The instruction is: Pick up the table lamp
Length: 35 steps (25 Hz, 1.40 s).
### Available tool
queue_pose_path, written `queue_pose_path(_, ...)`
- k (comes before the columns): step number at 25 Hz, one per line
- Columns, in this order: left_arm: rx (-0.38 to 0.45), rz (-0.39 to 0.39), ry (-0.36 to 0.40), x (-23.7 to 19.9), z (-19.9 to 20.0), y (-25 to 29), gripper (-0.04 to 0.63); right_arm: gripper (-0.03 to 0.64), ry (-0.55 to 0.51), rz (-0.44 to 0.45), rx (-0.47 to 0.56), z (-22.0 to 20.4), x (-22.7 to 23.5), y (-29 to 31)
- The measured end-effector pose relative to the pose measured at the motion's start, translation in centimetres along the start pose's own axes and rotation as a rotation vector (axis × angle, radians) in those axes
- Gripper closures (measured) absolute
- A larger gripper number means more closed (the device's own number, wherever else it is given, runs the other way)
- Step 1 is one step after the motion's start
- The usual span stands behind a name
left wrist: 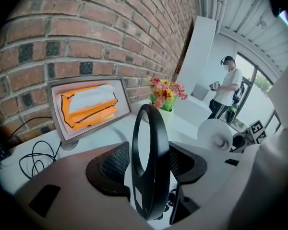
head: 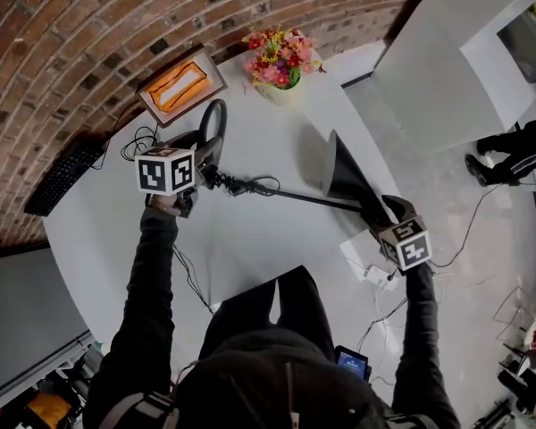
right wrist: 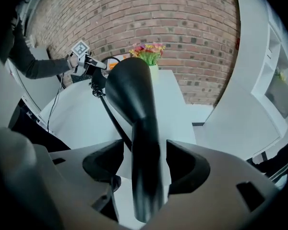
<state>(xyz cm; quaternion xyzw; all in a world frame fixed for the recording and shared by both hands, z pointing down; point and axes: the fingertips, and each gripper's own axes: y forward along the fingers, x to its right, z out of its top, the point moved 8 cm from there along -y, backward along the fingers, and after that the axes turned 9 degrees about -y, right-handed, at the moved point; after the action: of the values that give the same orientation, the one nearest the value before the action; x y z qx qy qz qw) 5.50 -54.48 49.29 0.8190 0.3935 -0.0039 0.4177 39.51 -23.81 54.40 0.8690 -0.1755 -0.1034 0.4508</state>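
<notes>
Both pairs of fingers stand wide apart, each with a part of the table lamp [head: 277, 193] between them and a gap showing on either side. In the left gripper view, the left gripper [left wrist: 148, 166] straddles the lamp's black ring base [left wrist: 159, 176], which stands on edge between the dark pads [left wrist: 110, 164] without being pressed by either. In the right gripper view, the right gripper [right wrist: 146, 166] straddles the narrow neck of the black cone shade [right wrist: 129, 87], again with clearance at both pads [right wrist: 187, 166].

From the head view we see the lamp stretched low across the white table [head: 250, 141], ring base to our left, thin arm running rightward, shade near the table's right edge. Whether it rests on the top we cannot tell.

Beyond the ring, loose black cables [head: 141, 141] lie on the table, and a framed orange picture [head: 180, 86] leans near the brick wall [head: 71, 25]. A vase of flowers [head: 280, 61] stands farther right, a dark keyboard [head: 61, 175] sits at the far left, and another person [left wrist: 225, 87] stands in the background.
</notes>
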Motion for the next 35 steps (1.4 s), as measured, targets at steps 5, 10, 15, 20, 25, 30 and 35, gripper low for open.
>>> queue_pose_path(5, -0.022, -0.019, 0.027, 0.2, 0.5, 1.8, 0.353, 0.382, -0.055, 0.069, -0.094, -0.6, -0.4, 2.3)
queue_pose_path(10, -0.016, -0.043, 0.011, 0.6, 0.7, 3.2, 0.368, 0.382, -0.097, 0.090, -0.118, -0.1, -0.3, 3.1)
queue_pose_path(15, -0.037, -0.021, 0.063, 1.3, 0.2, 4.2, 0.418, 0.381, -0.114, 0.120, -0.133, 0.0, 0.0, 3.5)
queue_pose_path(20, -0.039, -0.013, 0.091, 1.6, 0.2, 4.4, 0.443, 0.380, -0.105, 0.110, -0.196, -1.0, -0.2, 4.3)
queue_pose_path(25, -0.028, -0.013, 0.095, 1.5, 0.2, 4.3, 0.446, 0.380, -0.119, 0.087, -0.217, -0.4, -0.2, 4.4)
queue_pose_path(30, -0.021, -0.013, 0.099, 1.6, 0.1, 4.3, 0.448, 0.380, -0.090, 0.080, -0.192, -1.2, -0.5, 4.4)
queue_pose_path(35, -0.017, -0.018, 0.105, 1.9, 0.1, 4.5, 0.455, 0.380, -0.083, 0.078, -0.158, -1.4, -0.4, 4.3)
